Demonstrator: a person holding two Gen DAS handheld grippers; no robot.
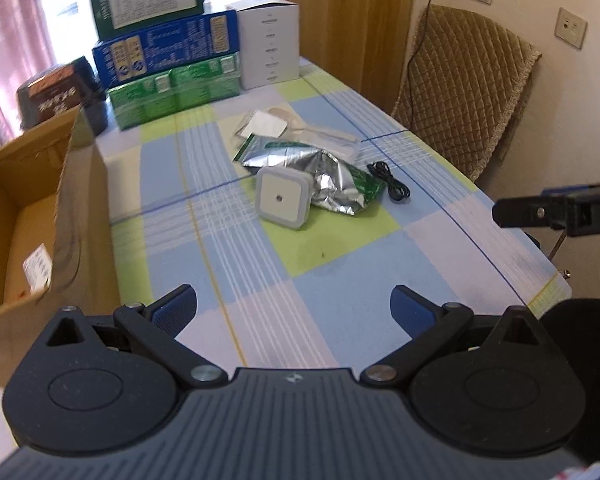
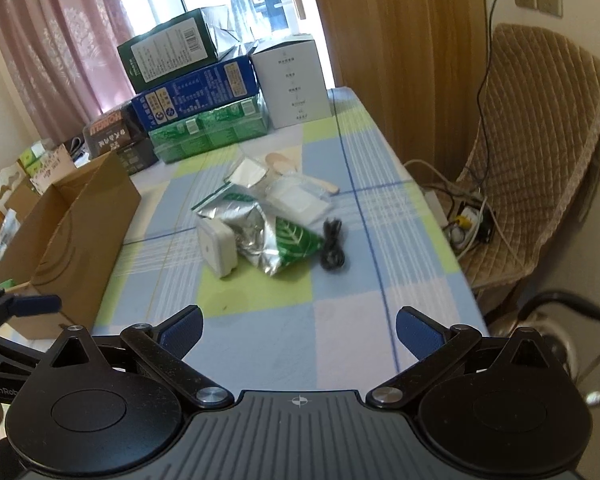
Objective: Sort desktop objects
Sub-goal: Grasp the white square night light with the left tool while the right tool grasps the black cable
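A small pile lies mid-table: a white square night light (image 1: pixel 284 199) (image 2: pixel 217 248), a crumpled silver and green foil bag (image 1: pixel 328 178) (image 2: pixel 272 240), a coiled black cable (image 1: pixel 392 185) (image 2: pixel 332 246), clear plastic bags (image 1: pixel 268 124) (image 2: pixel 296 196) and a wooden spatula (image 2: pixel 300 168). My left gripper (image 1: pixel 294 306) is open and empty, well short of the pile. My right gripper (image 2: pixel 298 330) is open and empty, also short of it. An open cardboard box (image 1: pixel 60 200) (image 2: pixel 72 232) stands at the table's left edge.
Stacked green, blue and dark cartons (image 1: pixel 168 52) (image 2: pixel 196 96) and a white box (image 1: pixel 270 44) (image 2: pixel 296 80) stand at the far end. A padded chair (image 1: pixel 468 92) (image 2: pixel 540 152) is on the right beyond the table edge. The other gripper shows at right (image 1: pixel 556 210).
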